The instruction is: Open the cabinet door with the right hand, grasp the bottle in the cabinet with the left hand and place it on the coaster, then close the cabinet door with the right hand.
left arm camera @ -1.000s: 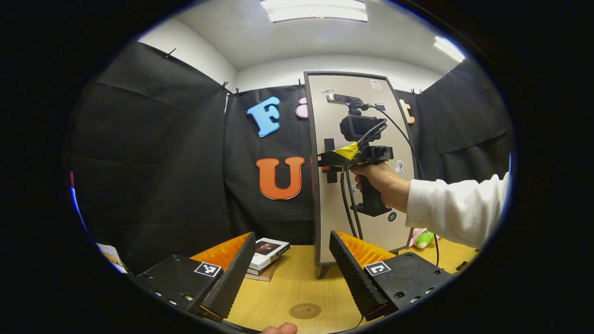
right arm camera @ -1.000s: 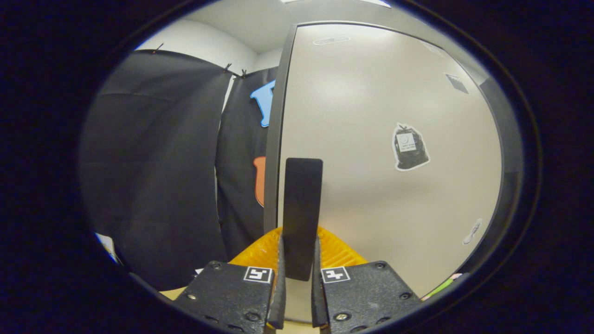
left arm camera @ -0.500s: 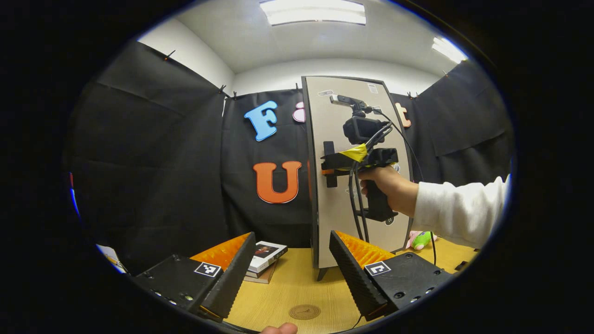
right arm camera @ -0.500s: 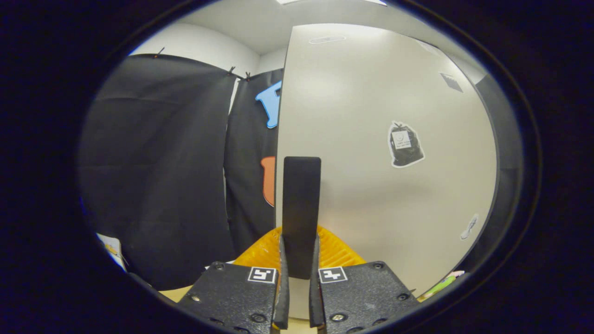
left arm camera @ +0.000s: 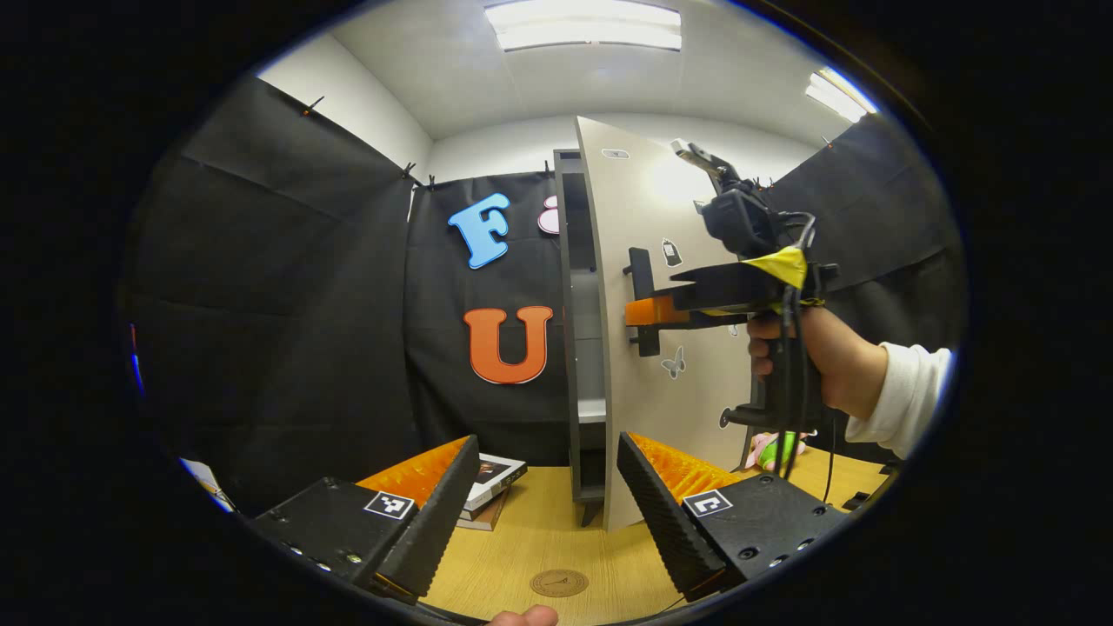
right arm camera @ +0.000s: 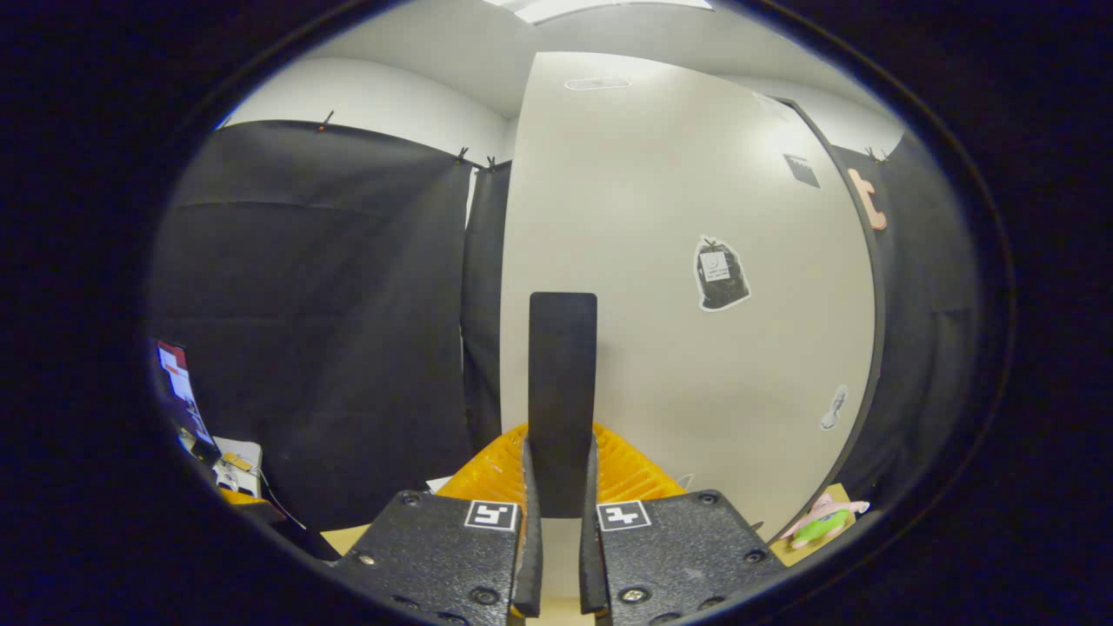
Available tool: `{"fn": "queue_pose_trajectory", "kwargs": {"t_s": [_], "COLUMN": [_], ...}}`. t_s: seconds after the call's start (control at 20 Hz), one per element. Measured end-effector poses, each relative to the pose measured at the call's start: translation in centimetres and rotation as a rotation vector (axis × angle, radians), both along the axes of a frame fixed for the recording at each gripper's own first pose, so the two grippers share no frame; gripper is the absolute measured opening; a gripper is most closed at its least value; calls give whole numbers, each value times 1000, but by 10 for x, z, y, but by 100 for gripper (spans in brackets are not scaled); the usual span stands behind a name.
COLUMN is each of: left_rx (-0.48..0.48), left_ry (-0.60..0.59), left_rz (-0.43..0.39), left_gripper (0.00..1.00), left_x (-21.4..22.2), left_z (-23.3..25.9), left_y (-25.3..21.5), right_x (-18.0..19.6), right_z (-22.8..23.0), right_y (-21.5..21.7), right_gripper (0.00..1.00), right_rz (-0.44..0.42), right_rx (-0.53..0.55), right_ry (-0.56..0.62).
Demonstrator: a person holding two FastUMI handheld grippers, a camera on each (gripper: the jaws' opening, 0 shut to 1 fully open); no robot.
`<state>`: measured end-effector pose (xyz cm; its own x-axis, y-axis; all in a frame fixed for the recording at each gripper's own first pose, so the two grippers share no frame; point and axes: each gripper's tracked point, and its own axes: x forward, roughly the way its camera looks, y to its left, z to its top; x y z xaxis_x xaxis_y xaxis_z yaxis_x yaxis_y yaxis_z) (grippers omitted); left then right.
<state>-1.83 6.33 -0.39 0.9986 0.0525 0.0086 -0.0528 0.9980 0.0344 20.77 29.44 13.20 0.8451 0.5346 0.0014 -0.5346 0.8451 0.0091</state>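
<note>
Jaws of the right gripper (right arm camera: 558,556) pinch the black door handle (right arm camera: 563,400); the cabinet door (left arm camera: 661,348) stands partly open. Left gripper (left arm camera: 539,513) jaws are spread above the surface (left arm camera: 539,539), coaster (left arm camera: 559,582) at 6 o'clock.

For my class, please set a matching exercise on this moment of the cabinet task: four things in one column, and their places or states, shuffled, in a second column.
Things:
1. right gripper
2. left gripper
3. cabinet door
4. coaster

States or places:
A. lying flat on the wooden table
B. swung partly open
C. shut on the black door handle
D. open, holding nothing

Right pairs: 1-C, 2-D, 3-B, 4-A
</note>
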Motion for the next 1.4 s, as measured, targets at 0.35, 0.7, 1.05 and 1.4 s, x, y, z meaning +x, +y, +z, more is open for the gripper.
{"fn": "queue_pose_trajectory", "kwargs": {"t_s": [0.35, 0.7, 1.05, 1.4], "left_rx": [2, -11, -21, -10], "left_ry": [-15, -26, -25, -19], "left_rz": [-58, -152, -198, -214], "left_gripper": [96, 96, 96, 96], "left_x": [-12, -7, -6, -9], "left_z": [9, 13, 11, 10], "left_y": [-33, -81, -109, -129], "right_x": [-46, -67, -66, -58], "right_z": [0, 0, -1, -1], "right_y": [-55, -114, -156, -198], "right_gripper": [20, 19, 13, 4], "right_rz": [-17, -128, -266, -383], "right_rx": [-17, -26, -27, -50], "right_ry": [16, 30, 32, 17]}}
